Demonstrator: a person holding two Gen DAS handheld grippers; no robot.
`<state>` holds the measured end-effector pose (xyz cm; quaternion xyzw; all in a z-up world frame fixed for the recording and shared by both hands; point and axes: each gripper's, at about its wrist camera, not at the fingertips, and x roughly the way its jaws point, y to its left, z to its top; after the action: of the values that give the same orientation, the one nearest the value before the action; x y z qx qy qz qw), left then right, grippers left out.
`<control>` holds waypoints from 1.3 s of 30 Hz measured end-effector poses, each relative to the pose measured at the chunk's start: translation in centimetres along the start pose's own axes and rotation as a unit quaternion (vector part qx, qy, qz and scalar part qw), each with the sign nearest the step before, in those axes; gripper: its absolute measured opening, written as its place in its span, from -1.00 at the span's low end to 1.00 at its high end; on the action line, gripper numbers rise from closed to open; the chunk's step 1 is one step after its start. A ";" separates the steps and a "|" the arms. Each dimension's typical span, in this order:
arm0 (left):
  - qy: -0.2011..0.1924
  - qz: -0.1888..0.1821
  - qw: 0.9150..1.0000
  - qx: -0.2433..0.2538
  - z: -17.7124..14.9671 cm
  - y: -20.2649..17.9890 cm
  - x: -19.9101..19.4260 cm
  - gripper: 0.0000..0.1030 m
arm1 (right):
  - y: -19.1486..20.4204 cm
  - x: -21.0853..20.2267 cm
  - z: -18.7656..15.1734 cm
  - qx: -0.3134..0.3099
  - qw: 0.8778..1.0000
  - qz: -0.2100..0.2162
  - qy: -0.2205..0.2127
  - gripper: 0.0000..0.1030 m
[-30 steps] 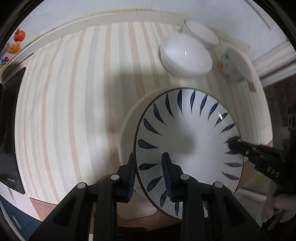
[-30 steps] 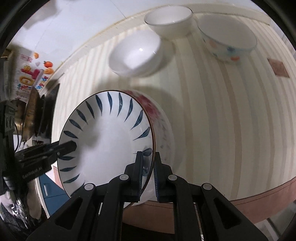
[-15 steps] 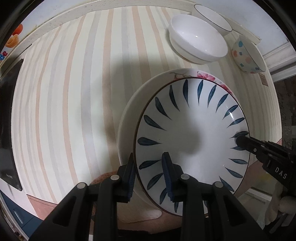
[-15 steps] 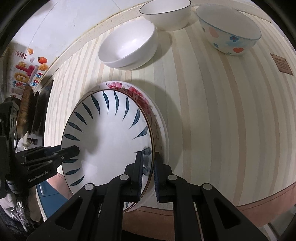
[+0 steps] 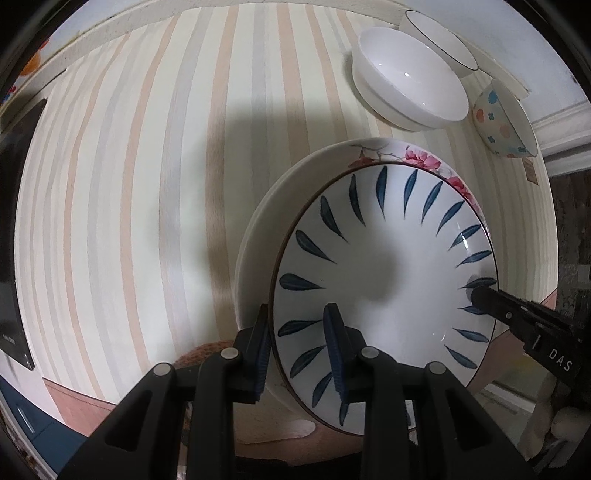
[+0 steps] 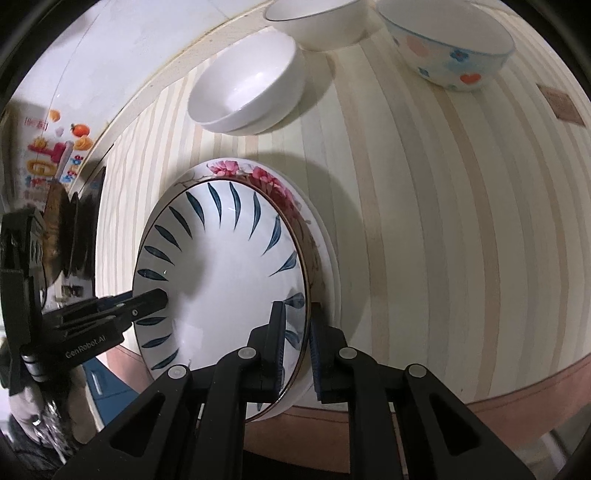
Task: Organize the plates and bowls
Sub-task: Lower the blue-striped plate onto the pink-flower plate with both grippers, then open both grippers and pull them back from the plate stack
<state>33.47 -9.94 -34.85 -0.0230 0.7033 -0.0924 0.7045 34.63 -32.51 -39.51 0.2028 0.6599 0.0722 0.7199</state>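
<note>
Blue plate [image 5: 384, 280] sits nested on the floral plate [image 5: 306, 173], near the front edge of the striped table [image 5: 129, 184]; whether it's fully seated or a hair above I can't tell.

Left gripper [image 5: 297, 350] straddles the plate's left rim: one finger inside the well, one outside, with a gap to the inner pad, so it looks slack rather than clamped. Right gripper [image 6: 295, 343] is on the opposite rim, jaws nearly together with the rim between them, looks like it's pinching the blue plate. The two grippers face each other across the plate's diameter, equally near.

Key relation: plate lies flat, directly ahead of both grippers, rims running between the fingers. My read: stack step is about done; release means opening and backing out along each gripper's own axis, away from centre, no lift.

Bowls are well apart at the back: white bowl [image 6: 247, 96], second white bowl [image 6: 317, 22], spotted bowl [image 6: 447, 48]. Not yet stacked.
</note>
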 end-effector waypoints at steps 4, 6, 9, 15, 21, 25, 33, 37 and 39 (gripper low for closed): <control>0.002 0.005 1.000 -0.003 0.0 0.3 -0.2 -0.51 | -0.2 -0.2 -0.1 0.019 1.000 0.009 0.002 -0.68; -0.001 0.012 1.000 0.000 0.0 0.2 -0.5 -0.51 | -0.1 -0.4 -0.1 0.021 1.000 0.006 0.000 -0.68; -0.001 0.012 1.000 -0.001 -0.1 0.2 -0.6 -0.51 | 0.0 -0.3 -0.2 0.026 1.000 0.004 0.002 -0.67; -0.012 0.028 1.000 0.003 -0.8 -0.5 -1.5 -0.51 | 0.5 -0.8 -0.4 0.033 0.999 -0.011 -0.001 -0.66; -0.028 0.044 0.998 0.017 -2.6 -1.5 -4.6 -0.50 | 2.8 -3.6 -1.5 0.001 0.999 -0.037 -0.016 -0.66; -0.044 0.040 0.998 0.027 -4.5 -2.1 -8.0 -0.50 | 5.4 -6.6 -3.5 -0.024 0.998 -0.050 -0.034 -0.37; -0.072 0.032 0.996 0.048 -8.1 -3.4 -13.3 0.26 | 9.0 -11.7 -7.6 -0.044 0.995 -0.069 -0.062 0.37; -0.089 0.018 0.994 0.059 -8.7 -3.7 -15.3 0.63 | 10.3 -14.2 -9.6 -0.050 0.993 -0.073 -0.080 0.68; -0.094 0.012 0.994 0.060 -9.0 -3.6 -16.0 0.69 | 11.1 -15.6 -10.3 -0.053 0.991 -0.080 -0.091 0.73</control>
<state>24.25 -10.00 -18.55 0.0192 0.6272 -0.1238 0.7687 24.52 -26.19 -21.33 0.1170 0.6009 0.0304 0.7901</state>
